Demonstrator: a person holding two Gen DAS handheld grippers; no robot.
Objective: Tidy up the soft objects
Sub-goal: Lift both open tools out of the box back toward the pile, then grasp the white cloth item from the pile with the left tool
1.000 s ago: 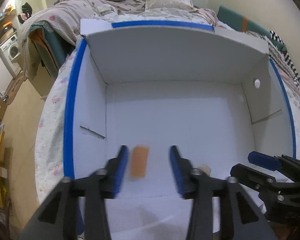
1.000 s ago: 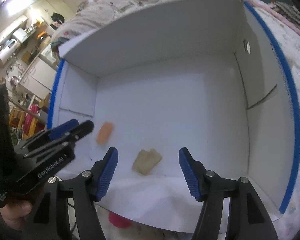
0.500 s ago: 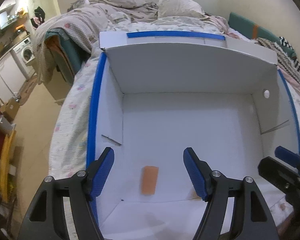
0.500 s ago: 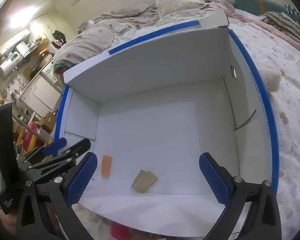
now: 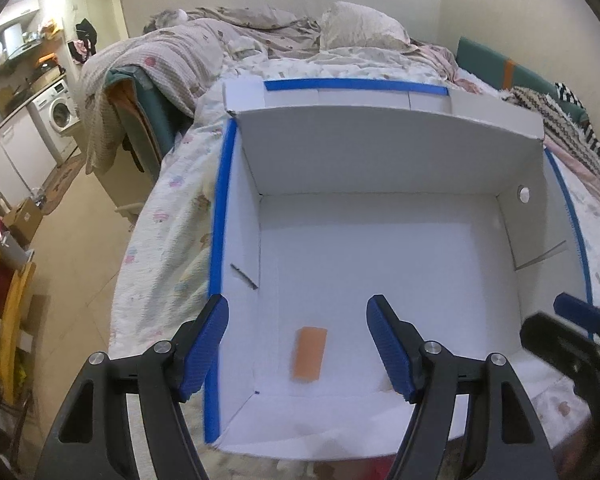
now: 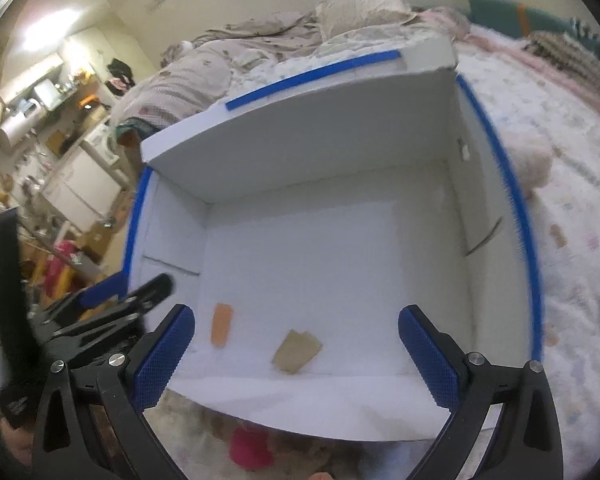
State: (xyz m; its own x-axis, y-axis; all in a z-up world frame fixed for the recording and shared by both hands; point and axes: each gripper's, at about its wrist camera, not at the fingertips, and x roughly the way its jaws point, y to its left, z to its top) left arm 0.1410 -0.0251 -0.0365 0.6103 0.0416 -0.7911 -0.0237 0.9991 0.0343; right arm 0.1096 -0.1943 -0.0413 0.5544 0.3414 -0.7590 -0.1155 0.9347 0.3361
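Observation:
A white cardboard box [image 5: 380, 152] with blue-taped rims lies open on a bed. On its floor near the front lies a small orange soft piece [image 5: 309, 354], below and between the fingers of my left gripper [image 5: 297, 312], which is open and holds nothing. In the right wrist view the orange piece [image 6: 222, 330] lies beside a tan soft piece [image 6: 297, 351] in the box [image 6: 300, 140]. My right gripper [image 6: 296, 320] hangs wide open above the tan piece, empty. Each gripper shows at the edge of the other's view: the right gripper [image 5: 572, 332], the left gripper [image 6: 120, 296].
The bed's floral quilt [image 5: 168, 232] surrounds the box, with rumpled bedding and pillows [image 5: 360, 28] behind. A cream plush thing [image 6: 532, 160] lies right of the box, a pink object [image 6: 252, 448] under its front edge. Floor and kitchen furniture [image 5: 56, 116] are at the left.
Both grippers' jaws have spread wider and both have lifted up and back from the box floor. The orange and tan pieces stay lying on the floor.

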